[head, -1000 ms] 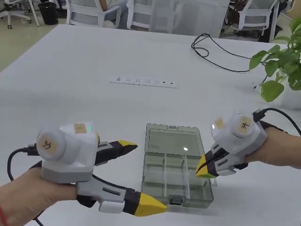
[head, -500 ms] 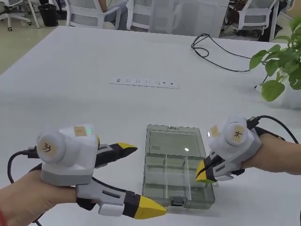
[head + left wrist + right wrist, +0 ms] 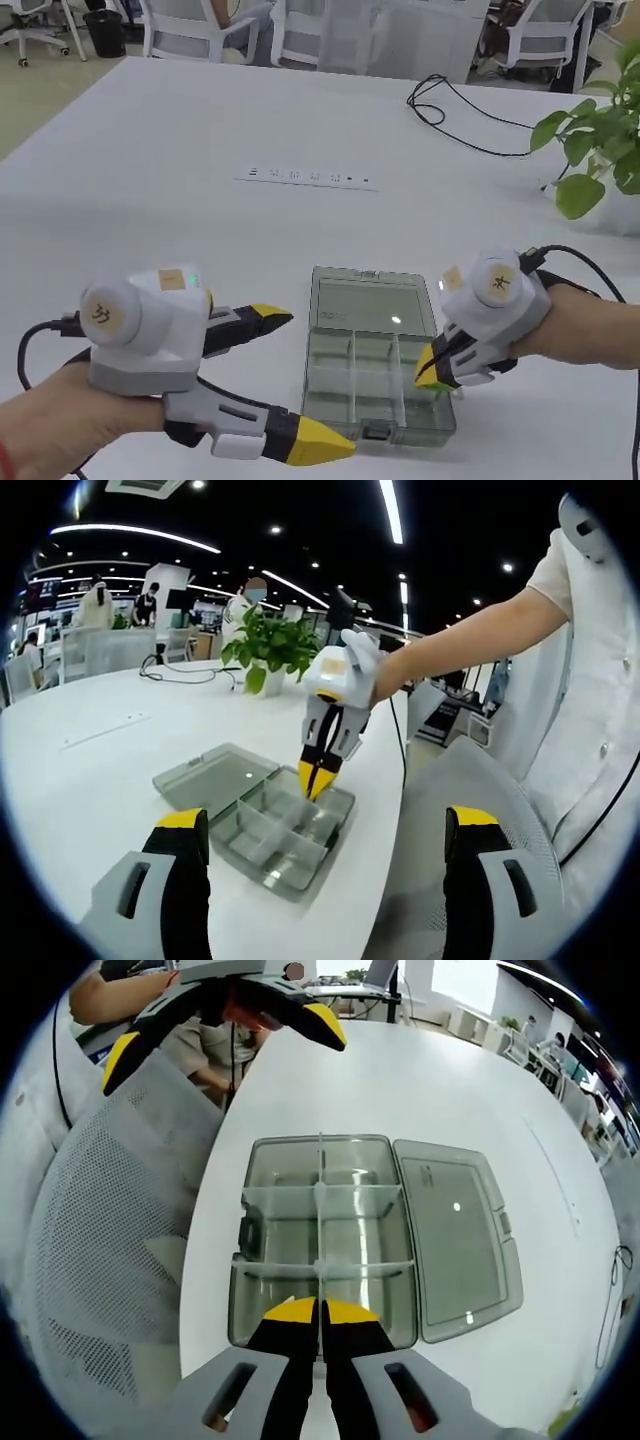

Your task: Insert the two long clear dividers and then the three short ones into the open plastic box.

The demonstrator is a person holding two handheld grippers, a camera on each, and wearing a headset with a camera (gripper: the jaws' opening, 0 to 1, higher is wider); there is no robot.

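I have the open plastic box (image 3: 309,385) sitting close to the near edge of the bench (image 3: 150,150), between the two grippers. Its lid (image 3: 372,300) is folded back flat on the bench on the far side.

In the right gripper view I can see clear dividers (image 3: 280,1192) standing in the tray. Two walls cross it from side to side, and one line runs down the middle and meets both.

The right gripper (image 3: 428,368) is tilted down over the right end of the box, with its yellow tips at the rim. Its jaws are pressed almost together, leaving only a sliver between them. That sliver lines up with the middle divider. The plastic is so clear that I can't tell whether the tips are pinching its edge or just resting above it.

The left gripper (image 3: 295,382) hangs just off the left end of the box, above the bench and not touching it. Its jaws are spread wide and hold nothing. From its own view the box lies ahead, framed between the two jaws.

Further back, a white power strip (image 3: 305,176) lies across the middle of the bench. A leafy plant (image 3: 578,192) stands at the right edge.
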